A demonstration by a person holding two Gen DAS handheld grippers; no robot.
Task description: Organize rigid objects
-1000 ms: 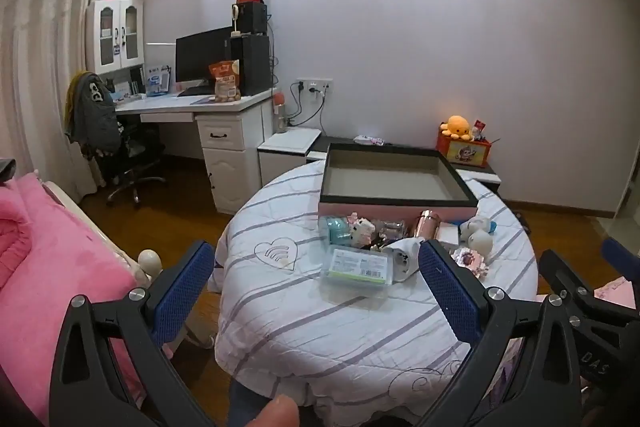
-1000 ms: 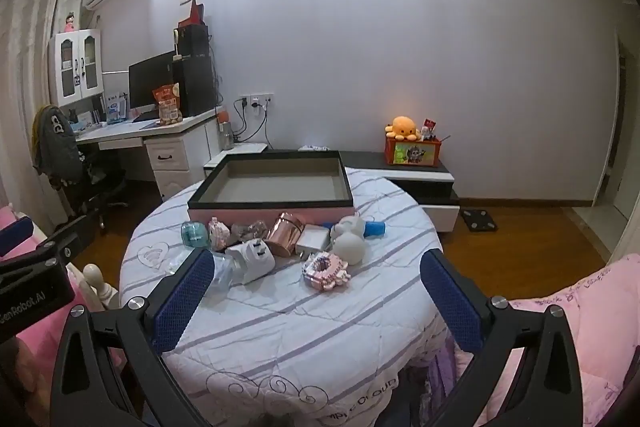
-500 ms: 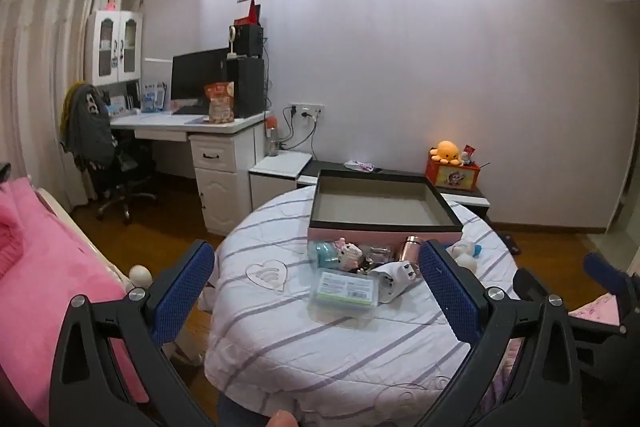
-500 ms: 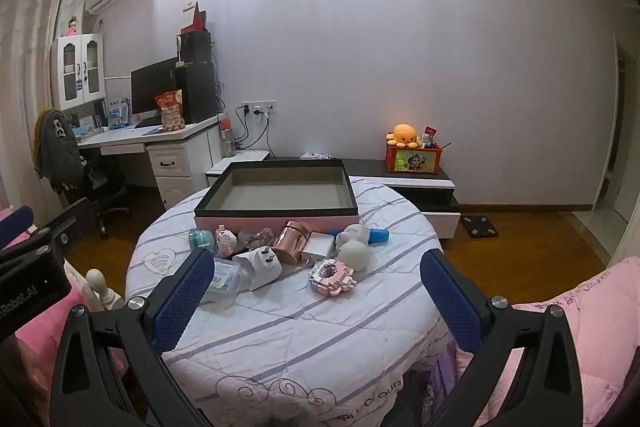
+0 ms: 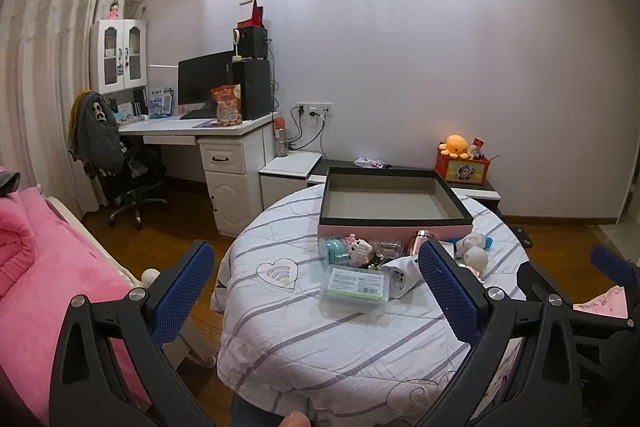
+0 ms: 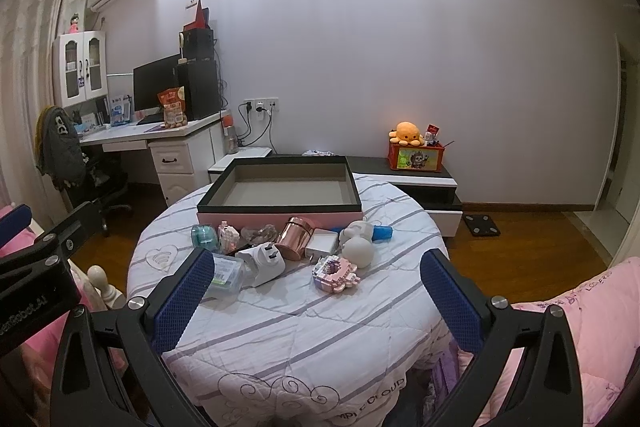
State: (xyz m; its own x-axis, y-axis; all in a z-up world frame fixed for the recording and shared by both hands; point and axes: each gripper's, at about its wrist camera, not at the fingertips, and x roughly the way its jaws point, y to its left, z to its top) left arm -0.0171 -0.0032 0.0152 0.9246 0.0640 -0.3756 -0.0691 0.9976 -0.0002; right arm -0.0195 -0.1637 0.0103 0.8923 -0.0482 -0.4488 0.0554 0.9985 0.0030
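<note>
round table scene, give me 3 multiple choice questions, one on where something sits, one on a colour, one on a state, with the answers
1. Where does the big tray box sit relative to the small items?
A. Behind them, on the far side of the table
B. On the floor
C. On the pink bed

2. What colour is the metal canister?
A. Green
B. Rose gold
C. Black

3. What is the state of the right gripper and left gripper?
A. Both open, holding nothing
B. Right is shut on the canister
C. Left is shut on the clear plastic case

Answers:
1. A: the box lies on the round table beyond the row of items, nearest the wall.
2. B: its shiny body reads coppery pink.
3. A: in each wrist view the blue pads stand wide apart with nothing between; the clear plastic case lies on the cloth.
</note>
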